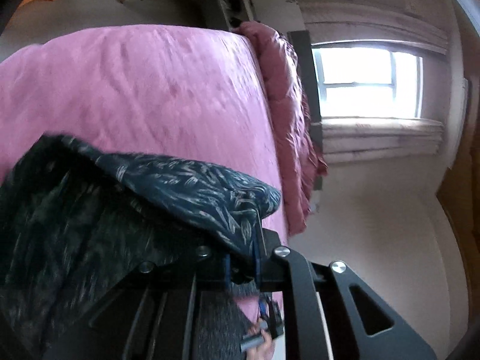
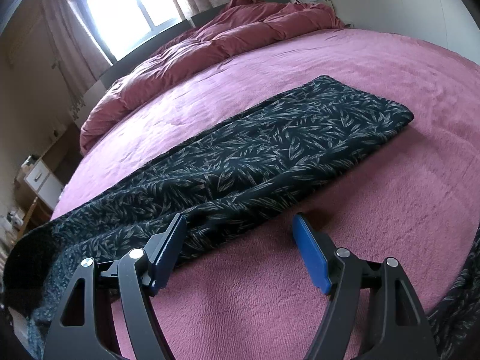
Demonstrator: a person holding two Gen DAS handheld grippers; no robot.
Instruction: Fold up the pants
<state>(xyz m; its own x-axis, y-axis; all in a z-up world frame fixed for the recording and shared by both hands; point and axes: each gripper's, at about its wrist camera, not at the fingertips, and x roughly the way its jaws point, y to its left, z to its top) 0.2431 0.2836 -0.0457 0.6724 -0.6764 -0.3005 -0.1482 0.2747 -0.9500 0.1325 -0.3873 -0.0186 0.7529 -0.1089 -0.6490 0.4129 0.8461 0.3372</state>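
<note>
Dark navy pants [image 2: 270, 150] with a pale leaf print lie stretched across the pink blanket [image 2: 375, 210], folded lengthwise. In the left wrist view, my left gripper [image 1: 257, 240] is shut on an edge of the pants [image 1: 195, 186], and the cloth hangs lifted and draped over its fingers. My right gripper [image 2: 240, 225] stands open low over the near edge of the pants. Its left finger [image 2: 171, 240] rests against the cloth, and its right finger [image 2: 309, 249] is over bare blanket. More patterned cloth [image 2: 459, 300] shows at the lower right edge.
A crumpled reddish duvet [image 2: 210, 45] is heaped at the head of the bed under a bright window [image 2: 126, 6]. A white nightstand [image 2: 39, 180] stands left of the bed. A hand [image 1: 264, 351] shows at the bottom of the left wrist view.
</note>
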